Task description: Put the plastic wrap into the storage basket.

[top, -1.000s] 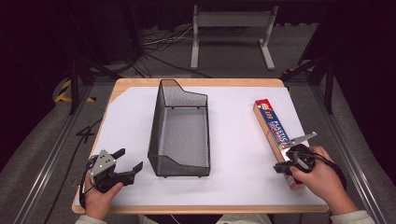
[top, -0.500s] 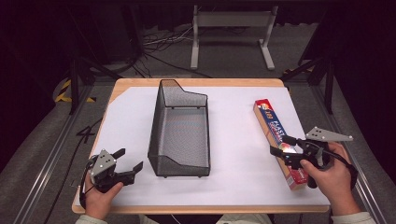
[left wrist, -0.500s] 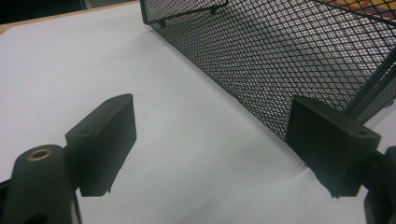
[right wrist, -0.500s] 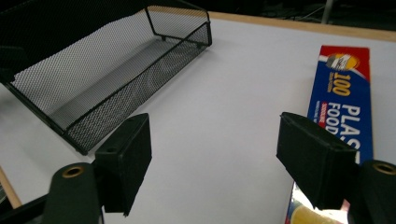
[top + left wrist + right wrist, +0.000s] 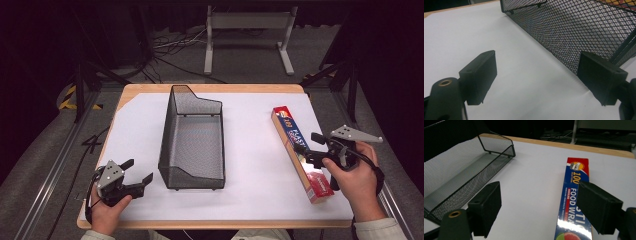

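- Your right gripper (image 5: 306,145) hangs at the right of the high view, just above the near half of the plastic food wrap box (image 5: 299,150). Its jaws have just been opening and now stand released, nothing pressed between them.
- In the right gripper view the box (image 5: 575,205) lies flat on the white sheet, partly behind the right-hand jaw and not clamped. I judge the wide jaws are set to straddle the box's narrow width.
- The box lies lengthwise at the right of the desk (image 5: 210,89), well apart from the wire mesh basket (image 5: 192,140) at the frame's centre. The basket's open top suits it as a receptacle for the box.
- Your left gripper (image 5: 136,171) rests at the lower left of the high view, near the basket's near left corner, jaws released and empty. In the left gripper view the basket's mesh wall (image 5: 579,27) stands just beyond the right-hand jaw.
- Hard to make out: your right hand (image 5: 357,175) covers part of the box's near end; its lettering is cut off by the jaw; whether a jaw touches the box, I cannot tell.
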`<state>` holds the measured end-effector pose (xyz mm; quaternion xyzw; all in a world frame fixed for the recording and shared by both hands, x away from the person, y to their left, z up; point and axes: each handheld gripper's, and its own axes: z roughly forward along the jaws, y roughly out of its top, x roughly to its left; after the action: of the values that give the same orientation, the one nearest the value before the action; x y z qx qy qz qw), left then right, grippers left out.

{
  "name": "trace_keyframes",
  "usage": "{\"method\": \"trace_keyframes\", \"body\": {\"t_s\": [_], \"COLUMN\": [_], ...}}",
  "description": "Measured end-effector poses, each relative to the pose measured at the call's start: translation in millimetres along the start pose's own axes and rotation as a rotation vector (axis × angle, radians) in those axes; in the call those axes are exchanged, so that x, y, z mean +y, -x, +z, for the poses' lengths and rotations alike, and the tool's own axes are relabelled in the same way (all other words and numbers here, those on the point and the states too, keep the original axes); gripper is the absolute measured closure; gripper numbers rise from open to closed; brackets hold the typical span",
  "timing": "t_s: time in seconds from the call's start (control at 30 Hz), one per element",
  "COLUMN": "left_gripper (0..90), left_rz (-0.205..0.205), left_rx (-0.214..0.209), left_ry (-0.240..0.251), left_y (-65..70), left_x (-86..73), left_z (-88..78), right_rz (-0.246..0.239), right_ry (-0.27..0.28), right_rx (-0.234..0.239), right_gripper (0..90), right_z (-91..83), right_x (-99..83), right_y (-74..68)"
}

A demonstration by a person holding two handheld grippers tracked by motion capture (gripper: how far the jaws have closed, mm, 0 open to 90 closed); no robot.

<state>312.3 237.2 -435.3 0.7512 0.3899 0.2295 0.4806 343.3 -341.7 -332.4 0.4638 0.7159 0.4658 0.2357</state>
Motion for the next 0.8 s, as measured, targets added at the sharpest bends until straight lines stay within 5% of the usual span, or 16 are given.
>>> {"method": "trace_keyframes", "body": {"t_s": [0.57,0.8], "left_gripper": [17.2,17.2], "left_rz": [-0.004,-0.003], "left_rx": [0.01,0.011], "left_ry": [-0.002,-0.001], "left_y": [-1.2,-1.2], "left_x": [-1.3,-1.1], "left_z": [-2.6,-1.9], "right_rz": [0.004,0.011], "right_ry": [-0.023,-0.104], "right_rx": [-0.088,-0.101], "right_gripper": [17.3,15.1], "right_z": [24.2,41.0], "right_x": [24.8,24.5], "right_y": [18.6,25.5]}}
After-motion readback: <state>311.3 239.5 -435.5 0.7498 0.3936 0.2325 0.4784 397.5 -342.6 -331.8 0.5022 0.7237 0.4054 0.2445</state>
